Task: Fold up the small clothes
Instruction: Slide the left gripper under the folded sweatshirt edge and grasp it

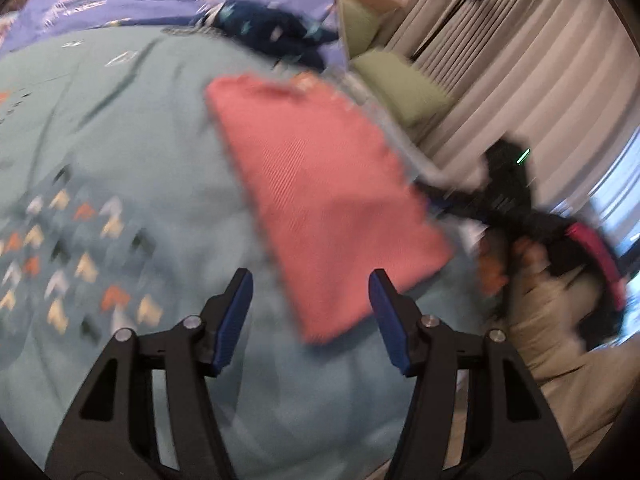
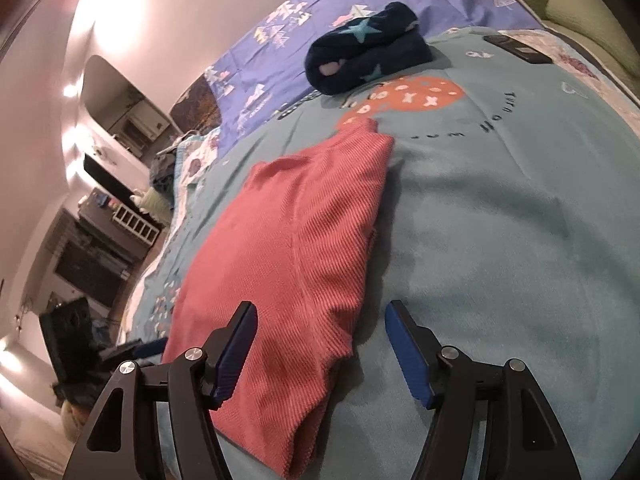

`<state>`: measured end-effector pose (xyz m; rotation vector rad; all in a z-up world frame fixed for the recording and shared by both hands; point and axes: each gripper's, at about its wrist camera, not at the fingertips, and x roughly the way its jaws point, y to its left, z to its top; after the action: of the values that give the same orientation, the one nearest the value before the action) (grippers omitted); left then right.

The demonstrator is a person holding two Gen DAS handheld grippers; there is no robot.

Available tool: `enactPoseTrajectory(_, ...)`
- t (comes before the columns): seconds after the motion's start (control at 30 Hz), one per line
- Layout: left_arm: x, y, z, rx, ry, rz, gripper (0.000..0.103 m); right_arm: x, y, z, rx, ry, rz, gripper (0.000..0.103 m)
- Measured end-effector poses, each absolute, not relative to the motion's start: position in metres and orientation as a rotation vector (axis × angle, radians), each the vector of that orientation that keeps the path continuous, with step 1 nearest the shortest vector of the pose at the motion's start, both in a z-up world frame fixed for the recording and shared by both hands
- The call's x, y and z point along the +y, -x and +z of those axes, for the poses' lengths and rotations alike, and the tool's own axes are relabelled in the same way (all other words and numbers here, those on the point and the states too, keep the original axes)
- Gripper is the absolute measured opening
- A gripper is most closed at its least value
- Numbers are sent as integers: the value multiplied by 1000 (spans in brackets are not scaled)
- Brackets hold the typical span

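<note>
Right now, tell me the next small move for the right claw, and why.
Probably ease the right claw forward and close on the pink garment's near hem: its fingers stand open with nothing pinched, and the garment lies long on the blanket, likely needing another fold.

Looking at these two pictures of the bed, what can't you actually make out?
- Left wrist view: the folded pink ribbed garment and the right gripper beyond it are smeared by motion blur.
- Right wrist view: the pink garment's near corner is hidden behind the right gripper's fingers.
- Right wrist view: the dark flat object on the teal blanket is too small to identify.
</note>
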<state>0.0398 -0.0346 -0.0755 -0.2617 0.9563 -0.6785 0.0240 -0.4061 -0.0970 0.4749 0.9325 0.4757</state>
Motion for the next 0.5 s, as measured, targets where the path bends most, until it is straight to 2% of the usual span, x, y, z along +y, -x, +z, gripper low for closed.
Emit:
enactPoseTrajectory(0.13, -43, -72, -75, 943, 287, -694, 64, -410, -39, -102, 935, -514, 512, 68)
enactPoseTrajectory(0.3, -52, -111, -105, 1057, 346, -694, 64, -413, -60, -107, 944, -543, 544, 68)
enactPoseTrajectory(0.5, -57, -133, -111, 1052, 379, -748, 64, -405, -91, -110, 946, -517, 590, 68)
